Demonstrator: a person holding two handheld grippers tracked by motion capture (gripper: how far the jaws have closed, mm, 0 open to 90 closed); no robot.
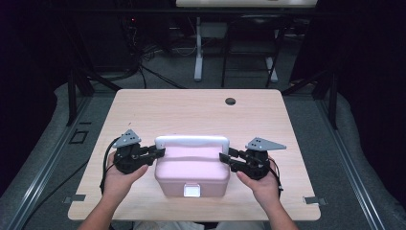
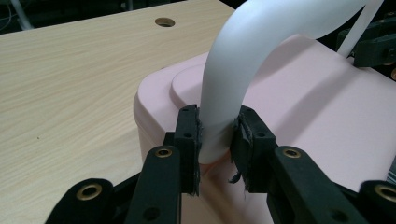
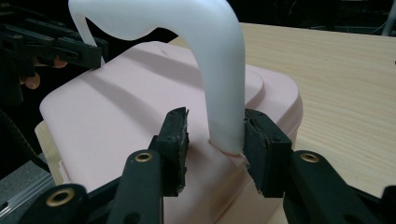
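Your left tool (image 2: 215,140) clamps the white handle (image 2: 233,70), but your right tool (image 3: 215,140) isn't tight yet, so lifting could tilt the pink box (image 1: 191,167).

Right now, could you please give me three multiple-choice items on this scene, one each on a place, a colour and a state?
1. Where on the light wooden table is the pink plastic box?
A. at the far edge
B. at the near edge, between the left gripper and the right gripper
C. at the far left corner

2. What colour is the box's curved plastic handle?
A. white
B. black
C. pink

3. How does that handle stand?
A. folded down flat
B. detached, lying on the table
C. raised in an arch over the lid

Answers: 1 B, the high view shows the box between the two grippers, near the person; 2 A, both gripper views show it white; 3 C, it curves up above the lid.
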